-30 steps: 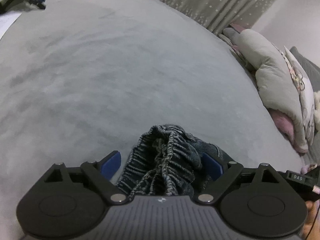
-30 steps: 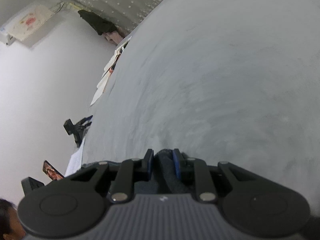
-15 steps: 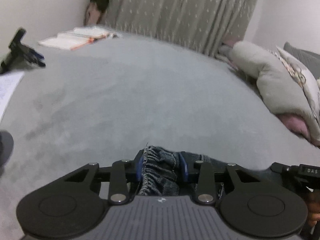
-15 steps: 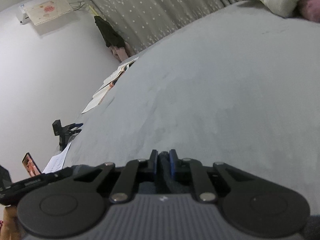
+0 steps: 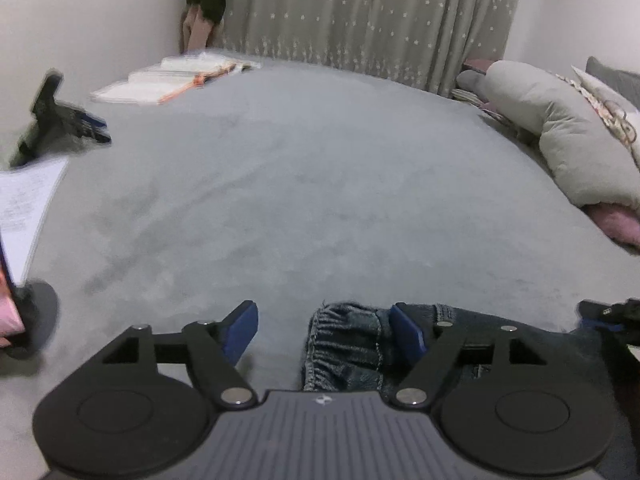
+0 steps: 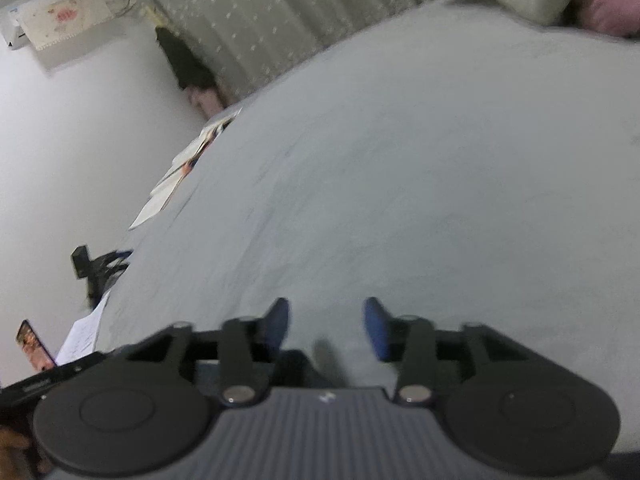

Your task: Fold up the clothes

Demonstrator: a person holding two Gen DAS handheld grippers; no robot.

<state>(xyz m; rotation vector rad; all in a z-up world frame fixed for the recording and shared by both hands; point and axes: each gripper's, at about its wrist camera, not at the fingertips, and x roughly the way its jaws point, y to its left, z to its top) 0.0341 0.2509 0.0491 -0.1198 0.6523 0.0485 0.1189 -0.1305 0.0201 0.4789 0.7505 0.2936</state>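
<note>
While both jaws are opening, the left gripper (image 5: 324,330) straddles the denim waistband (image 5: 346,344) unclamped, the right gripper (image 6: 325,326) over the bed (image 5: 320,184), whose middle lies bare.

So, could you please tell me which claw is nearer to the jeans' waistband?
Left. The left claw, opening, has the waistband between its fingers; the right claw, also opening, shows only a dark blurred edge below.

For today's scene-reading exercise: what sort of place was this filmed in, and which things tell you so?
Most likely a bedroom. A wide grey bed cover fills the view, pillows are piled at one side, and a starred curtain hangs behind.
</note>
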